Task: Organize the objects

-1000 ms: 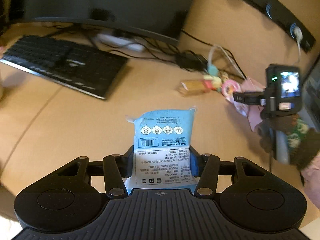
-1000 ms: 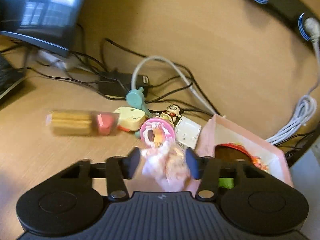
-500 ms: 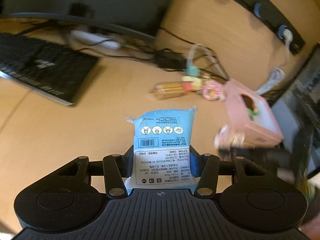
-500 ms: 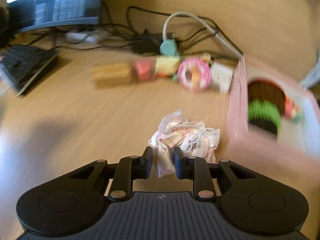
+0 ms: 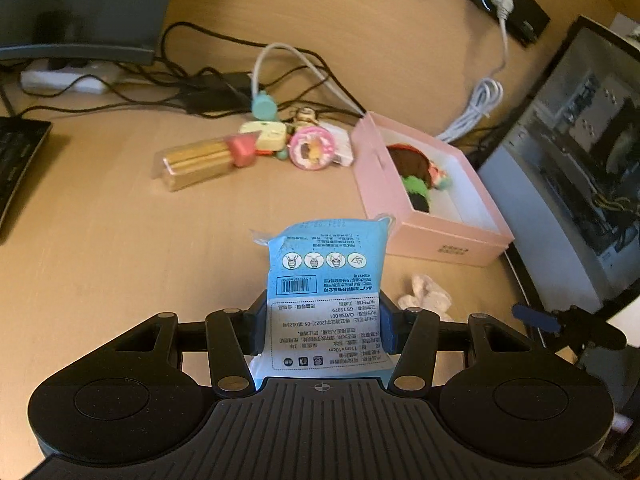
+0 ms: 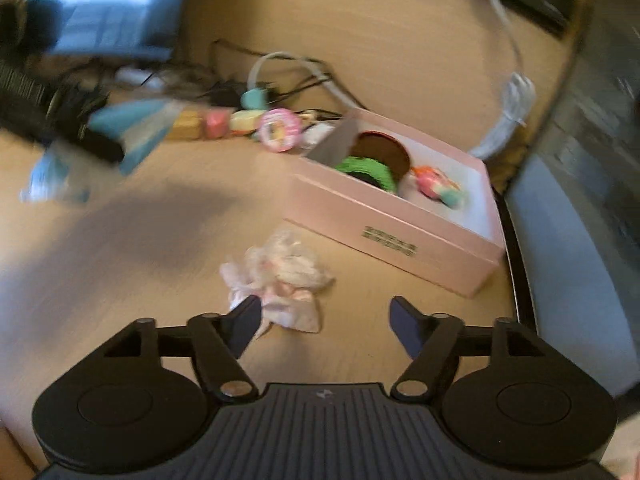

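Observation:
My left gripper (image 5: 322,326) is shut on a blue and white packet (image 5: 326,280) and holds it above the wooden desk, just in front of the open pink box (image 5: 430,236). The box holds a brown and green hair item (image 5: 414,176). My right gripper (image 6: 326,322) is open; a pink and white lace cloth (image 6: 280,280) lies on the desk at its left fingertip, free of the jaws, in front of the pink box (image 6: 384,232). The cloth also shows in the left wrist view (image 5: 426,298). The left gripper with its packet (image 6: 132,132) appears blurred at the left.
Behind the box lie a clear pack of gold sticks (image 5: 196,162), a pink piece (image 5: 242,148), a cream toy (image 5: 266,136), a pink round compact (image 5: 312,152) and a teal clip (image 5: 264,104) among cables. A monitor (image 5: 76,4) stands back left, a computer case (image 5: 576,184) at the right.
My right gripper has opened and let the lace cloth drop onto the desk in front of the pink box. My left gripper has swung right toward the box, still holding the packet.

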### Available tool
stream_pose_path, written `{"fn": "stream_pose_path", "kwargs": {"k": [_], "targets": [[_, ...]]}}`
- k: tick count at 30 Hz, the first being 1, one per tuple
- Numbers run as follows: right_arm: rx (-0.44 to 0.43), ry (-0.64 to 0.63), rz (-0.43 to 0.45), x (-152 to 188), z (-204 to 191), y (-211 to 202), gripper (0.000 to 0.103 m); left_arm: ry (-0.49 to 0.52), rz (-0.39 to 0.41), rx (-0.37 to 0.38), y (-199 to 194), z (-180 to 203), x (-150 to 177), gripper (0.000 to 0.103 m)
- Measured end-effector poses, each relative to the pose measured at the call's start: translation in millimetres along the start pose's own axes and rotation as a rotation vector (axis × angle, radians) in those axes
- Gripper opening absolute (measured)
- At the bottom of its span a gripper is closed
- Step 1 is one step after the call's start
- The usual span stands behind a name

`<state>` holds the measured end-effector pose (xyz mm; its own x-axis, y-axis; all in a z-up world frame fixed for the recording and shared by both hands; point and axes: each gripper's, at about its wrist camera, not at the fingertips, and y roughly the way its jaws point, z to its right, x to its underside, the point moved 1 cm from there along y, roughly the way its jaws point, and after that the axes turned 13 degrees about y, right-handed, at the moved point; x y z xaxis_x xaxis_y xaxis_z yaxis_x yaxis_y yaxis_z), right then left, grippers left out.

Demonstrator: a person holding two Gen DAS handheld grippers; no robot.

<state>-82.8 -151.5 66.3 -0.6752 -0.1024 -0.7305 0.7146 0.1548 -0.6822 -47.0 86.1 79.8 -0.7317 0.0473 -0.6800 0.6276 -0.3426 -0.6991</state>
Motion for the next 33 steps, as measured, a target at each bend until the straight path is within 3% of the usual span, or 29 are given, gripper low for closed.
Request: {"fn": "stream_pose_path", "kwargs": {"k": [3, 8, 15, 17, 18, 19, 24, 27, 33], "targets": [[-0.052, 0.089, -0.014, -7, 2, 8, 0.081, 0.032, 0.003, -0.026, -6, 6, 2, 0.056], [-0.077, 0.029, -0.038, -8, -15, 40, 0.081, 0.120, 0.017, -0.093, -21, 15, 7, 0.056], [-0.116, 0.055, -0.117, -6, -22, 70, 0.081, 0.064, -0.002, -0.118, -36, 1, 23, 0.056], [-0.133, 0.044, -0.120, -7, -25, 71, 0.072, 0.045, -0.021, -0.125, -37, -4, 28, 0.056], [-0.143, 0.026, -0.122, -7, -28, 71, 0.050, 0.040, -0.037, -0.126, -36, -4, 31, 0.056], [-0.142, 0.007, -0.119, -8, -30, 69, 0.039, 0.041, -0.064, -0.124, -34, -5, 34, 0.056], [-0.171, -0.052, -0.075, -14, -28, 36, 0.032, 0.104, -0.115, -0.096, -28, 5, 40, 0.056], [-0.175, -0.029, -0.028, -22, -10, 5, 0.032, 0.097, -0.058, -0.052, -26, 13, 18, 0.056], [-0.115, 0.069, 0.054, -31, 38, -36, 0.032, 0.181, 0.197, 0.016, -17, 60, -81, 0.056]]}}
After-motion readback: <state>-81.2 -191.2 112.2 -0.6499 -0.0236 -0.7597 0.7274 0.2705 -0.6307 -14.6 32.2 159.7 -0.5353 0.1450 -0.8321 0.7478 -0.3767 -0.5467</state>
